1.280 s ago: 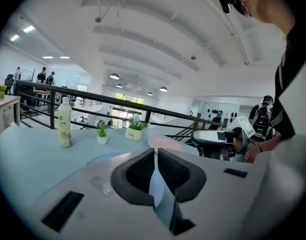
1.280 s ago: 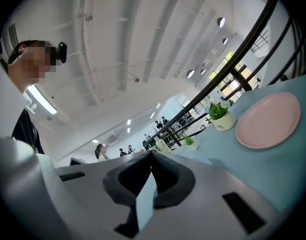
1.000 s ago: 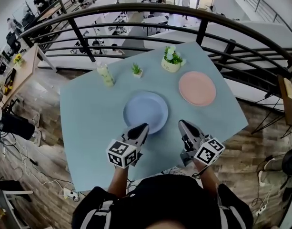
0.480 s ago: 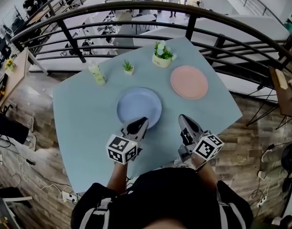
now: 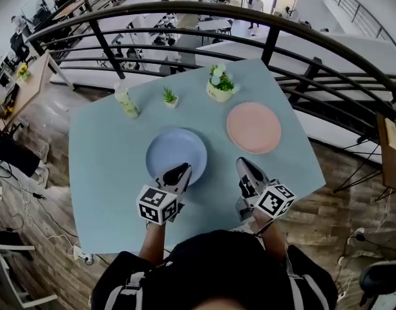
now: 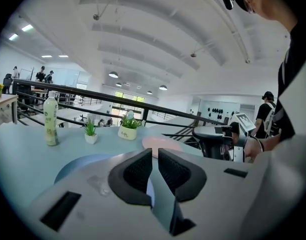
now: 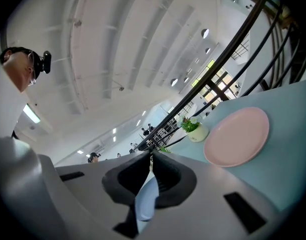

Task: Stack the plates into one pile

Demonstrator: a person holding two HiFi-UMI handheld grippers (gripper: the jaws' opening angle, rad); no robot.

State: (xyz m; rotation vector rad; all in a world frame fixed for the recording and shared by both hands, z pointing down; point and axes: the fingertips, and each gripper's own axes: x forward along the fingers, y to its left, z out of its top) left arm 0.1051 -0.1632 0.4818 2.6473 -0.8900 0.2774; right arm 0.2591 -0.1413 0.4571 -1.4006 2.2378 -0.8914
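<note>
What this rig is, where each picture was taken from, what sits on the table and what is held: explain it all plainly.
There is no robot here. A person holds a two-jaw gripper in each hand. One picture comes from a camera on the person's head, looking steeply down. The other two come from cameras riding on the grippers, each looking along its own jaws.

On the pale blue table lie a blue plate and a pink plate, apart and not yet stacked. Behind them stand a bottle, a small potted plant and a pot of flowers.

The left gripper reaches over the blue plate's near edge. The right gripper hangs over bare table to the right of that plate. Both have their jaws together and hold nothing.
</note>
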